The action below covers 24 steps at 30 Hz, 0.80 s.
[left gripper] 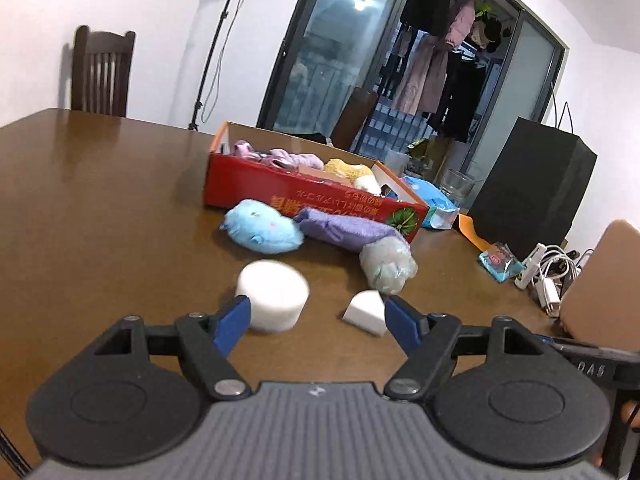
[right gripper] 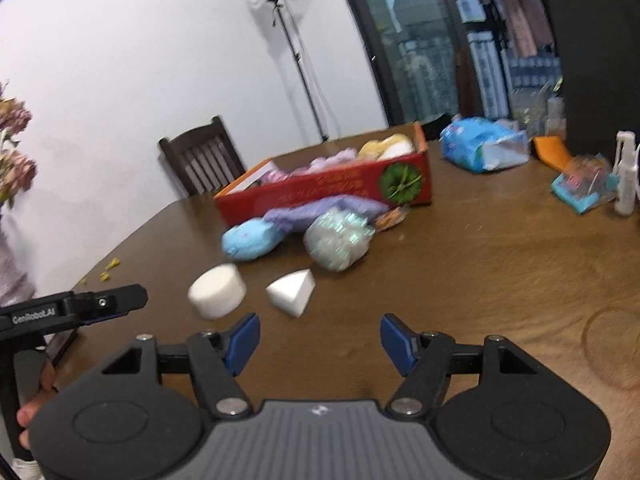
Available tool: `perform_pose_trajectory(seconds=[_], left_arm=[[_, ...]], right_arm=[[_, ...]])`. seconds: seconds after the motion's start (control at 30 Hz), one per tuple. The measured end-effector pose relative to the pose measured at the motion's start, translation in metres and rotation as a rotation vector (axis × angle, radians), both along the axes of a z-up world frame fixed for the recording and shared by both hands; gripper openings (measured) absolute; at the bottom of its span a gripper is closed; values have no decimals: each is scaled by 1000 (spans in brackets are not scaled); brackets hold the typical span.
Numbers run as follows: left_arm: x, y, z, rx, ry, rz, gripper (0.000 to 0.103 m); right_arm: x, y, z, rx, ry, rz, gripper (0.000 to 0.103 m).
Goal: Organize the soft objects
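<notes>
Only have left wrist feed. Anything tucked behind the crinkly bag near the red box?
Observer: Yes. The right wrist view shows an orange snack packet between the crinkly bag and the red box.
Operator: Anything left of the table? My view stops at the chair.
Observer: Dried pinkish flowers at the left edge, and yellow crumbs on the table there.
Operator: Right gripper state?
Observer: The right gripper is open, nothing between its fingers; the wedge sponge lies just ahead of it.
</notes>
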<state>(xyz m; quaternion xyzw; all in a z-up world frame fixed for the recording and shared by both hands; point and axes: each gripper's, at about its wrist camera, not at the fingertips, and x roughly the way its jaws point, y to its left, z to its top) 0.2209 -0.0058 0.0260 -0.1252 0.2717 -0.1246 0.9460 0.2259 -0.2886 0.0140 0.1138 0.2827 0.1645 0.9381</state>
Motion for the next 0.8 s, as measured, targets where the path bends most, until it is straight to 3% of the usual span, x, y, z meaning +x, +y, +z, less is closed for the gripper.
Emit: perform_pose_trajectory(seconds=[0.2,0.3,0.5,0.6,0.67,0.73,0.8], left_arm=[[76,-16,8,-103,40,-20,71],[114,-24,6,-156,66,-14,71],[181,-33,-27,-204,216,71,69],[197,-33,-43,-241,255,88,56],[203,-33,-50,-256,264,86,30],[203,-35,-52,-250,254,78,19],[199,-36,-48,-247,234,66,15]], right_arm=[[57,6,11,-43,-56,44,66],[103,-1,9,34,-14,34,63],[181,-14,-8,200,94,10,57],[204,-13,-24,239,148,18,47],[209,-11,-33,254,165,33,33],[207,-8,-35,245,133,44,21],[201,-6,-31,220,85,39,16]])
